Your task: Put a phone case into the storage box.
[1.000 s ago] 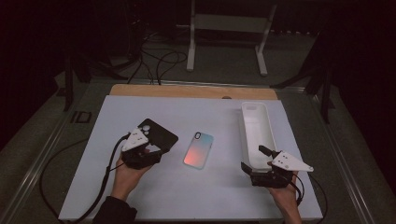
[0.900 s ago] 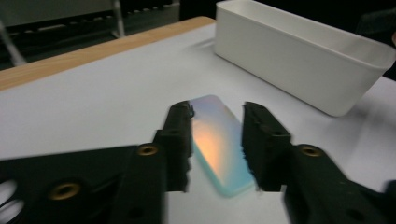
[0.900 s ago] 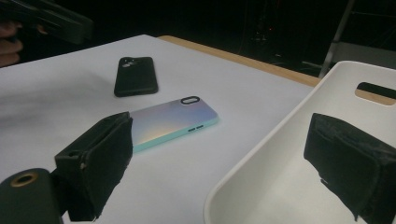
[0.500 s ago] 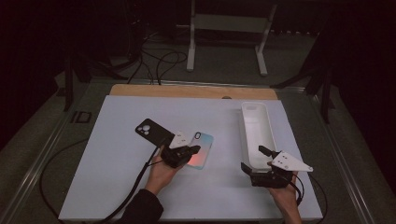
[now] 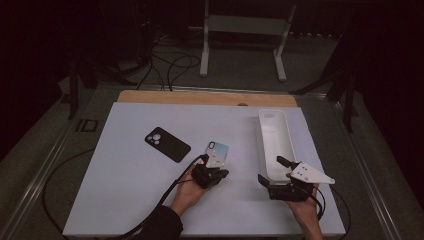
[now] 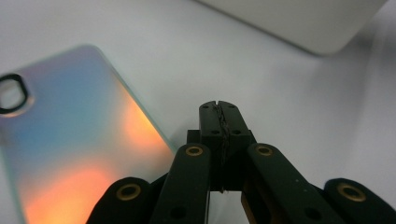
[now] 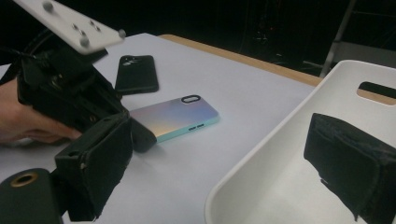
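The iridescent phone case (image 5: 218,154) lies flat on the white table sheet (image 5: 125,190), camera cutout up, a little past the centre of the sheet toward 3 o'clock in the high view. In the left gripper view its pink-orange-blue back (image 6: 70,140) runs from 9 to 7 o'clock, with the near long edge passing just beside my jaw tips.

My left gripper (image 5: 212,172) sits at the case's 6 o'clock end in the high view. Jaws are clenched: the left gripper view shows the two pads pressed flat together (image 6: 219,122) with nothing between them, tips at the case's corner, at its 3 o'clock side. I cannot tell whether the tips touch the case edge or rest just clear of it. In the right gripper view the same gripper (image 7: 140,135) shows at 9 o'clock, its black nose against the near end of the case (image 7: 175,116).

My right gripper (image 5: 280,175) rests at 3 o'clock of the left one, well apart from the case. Its jaws are released and spread wide, straddling the near wall of the white bin (image 5: 275,145); one pad (image 7: 350,163) hangs inside the bin, the other (image 7: 100,154) outside over the sheet.

A black phone case (image 5: 167,144) lies at 10 o'clock of the iridescent one, clear of it.
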